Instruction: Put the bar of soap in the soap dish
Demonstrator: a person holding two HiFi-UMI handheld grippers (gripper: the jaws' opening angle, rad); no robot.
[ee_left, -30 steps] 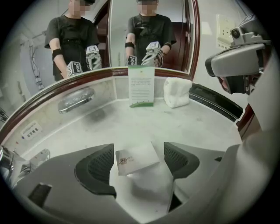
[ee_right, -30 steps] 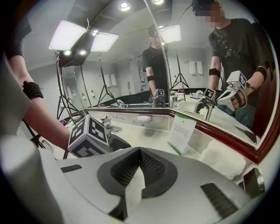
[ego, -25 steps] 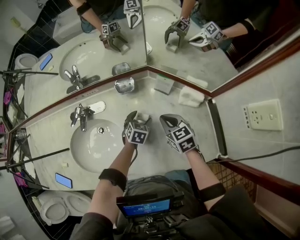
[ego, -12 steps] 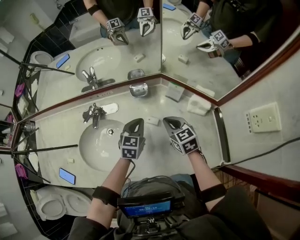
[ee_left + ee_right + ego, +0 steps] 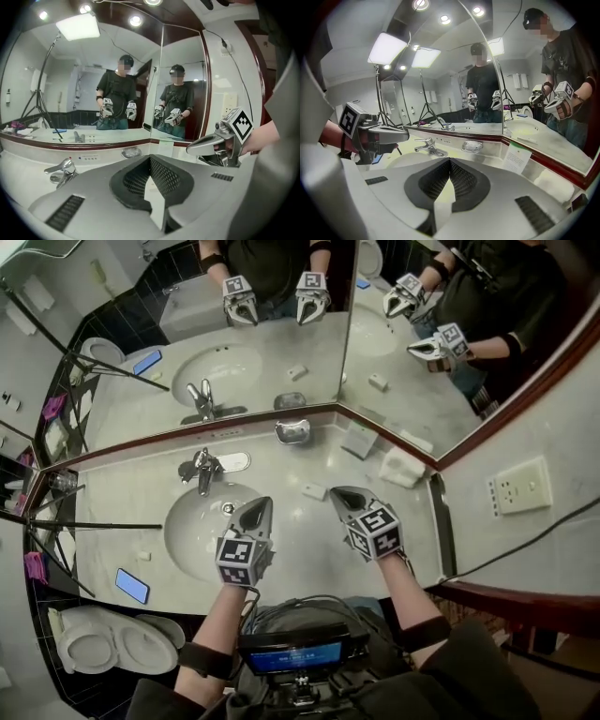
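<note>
Though small, pale soap bar (image 5: 314, 491) (rectangular)

Soap (image 5: 313, 491): white
Dish (image 5: 292, 431): shiny silver
Tap (image 5: 203, 470): chrome
Counter (image 5: 309, 545): pale grey marble
Phone (image 5: 132, 585): blue
Mirror frame (image 5: 141, 449): dark red

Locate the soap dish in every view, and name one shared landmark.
Head view: soap dish upper centre, against the mirror.
Left gripper view: soap dish left of centre, under the mirror.
Right gripper view: soap dish just right of centre.
Landmark: faucet, left of it throughout.
</note>
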